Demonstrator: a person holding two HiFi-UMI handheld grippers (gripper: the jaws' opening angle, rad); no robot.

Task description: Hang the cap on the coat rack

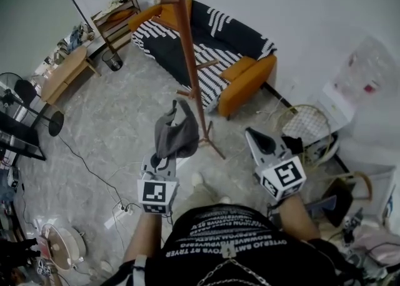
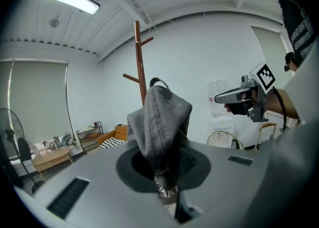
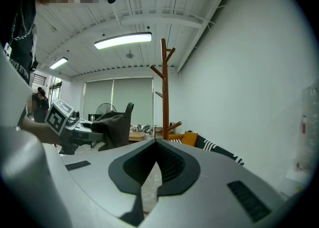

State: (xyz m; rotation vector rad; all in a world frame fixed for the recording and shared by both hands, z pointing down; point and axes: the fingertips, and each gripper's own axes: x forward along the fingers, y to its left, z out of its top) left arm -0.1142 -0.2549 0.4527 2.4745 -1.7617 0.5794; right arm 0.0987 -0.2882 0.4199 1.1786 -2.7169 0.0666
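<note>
Pale marbled floor (image 1: pixel 119 116) runs to an orange sofa (image 1: pixel 244 75) draped in black-and-white stripes, behind the brown wooden coat rack (image 1: pixel 187 47). The left gripper (image 1: pixel 167 157) pinches the grey cap (image 1: pixel 177 132) by its edge and holds it up close to the rack's pole, on no peg. The right gripper (image 1: pixel 251 133) is closed and empty. White print crosses the person's black shirt (image 1: pixel 231 247), too small to read.

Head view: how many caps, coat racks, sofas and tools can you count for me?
Cap: 1
Coat rack: 1
Sofa: 1
Tools: 2, the left tool and the right tool
Total: 5
</note>
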